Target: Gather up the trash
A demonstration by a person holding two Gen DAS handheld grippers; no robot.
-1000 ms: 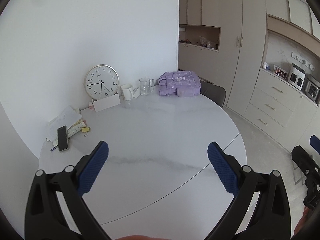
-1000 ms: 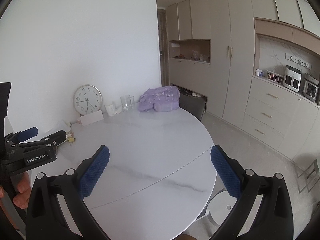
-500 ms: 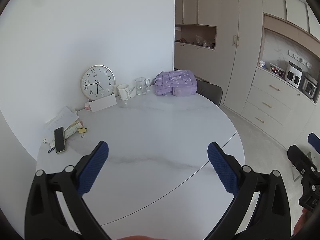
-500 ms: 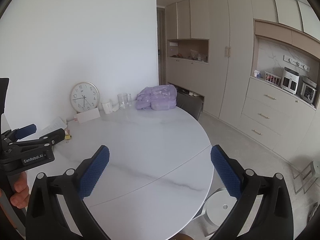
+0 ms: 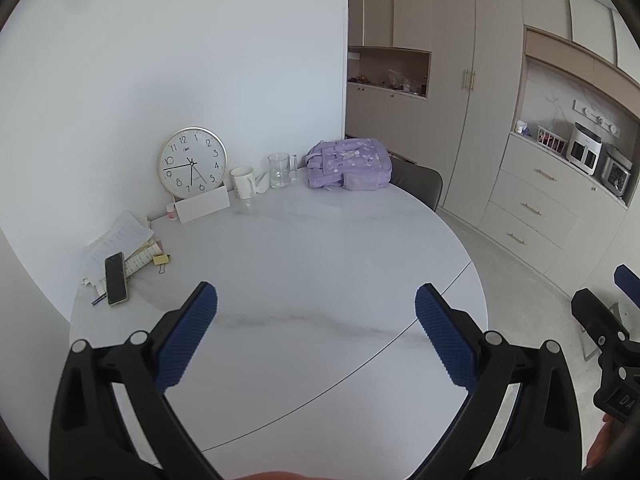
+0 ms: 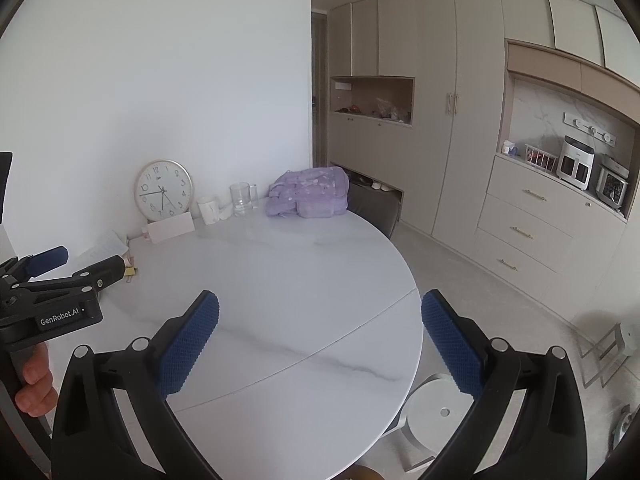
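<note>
Left side: the left gripper (image 5: pixel 316 296) is held level above the near part of the round white table (image 5: pixel 320 248). Its blue-padded jaws are spread wide and hold nothing. In the right wrist view a hand (image 6: pixel 34 384) grips its handle.

Table contents, left to right:
- A loose stack of papers (image 5: pixel 120 236) at the left edge against the wall, with a dark phone (image 5: pixel 116 278) lying on top.
- A yellow binder clip (image 5: pixel 161 260) just beside the papers.
- A round clock (image 5: pixel 192 161) leaning on the wall, with a white card (image 5: pixel 203 204) propped in front of it.
- A white mug (image 5: pixel 243 182).
- A small white scrap (image 5: pixel 262 184), the only item resembling trash. It is too small to tell what it is made of.
- A clear glass (image 5: pixel 280 170) with a handle.
- A purple bag (image 5: pixel 348 164) at the far right rim, with a dark chair (image 5: pixel 416 182) behind it.

The scrap lies between the mug and the glass, at the far edge by the wall. It is well apart from both grippers, ahead of them and slightly left of centre between the left gripper's jaws.

Right side: the right gripper (image 6: pixel 320 304) is over the near right rim of the table. Its jaws are also spread wide and empty. Beige cabinets (image 5: pixel 532 208) line the wall to the right.
</note>
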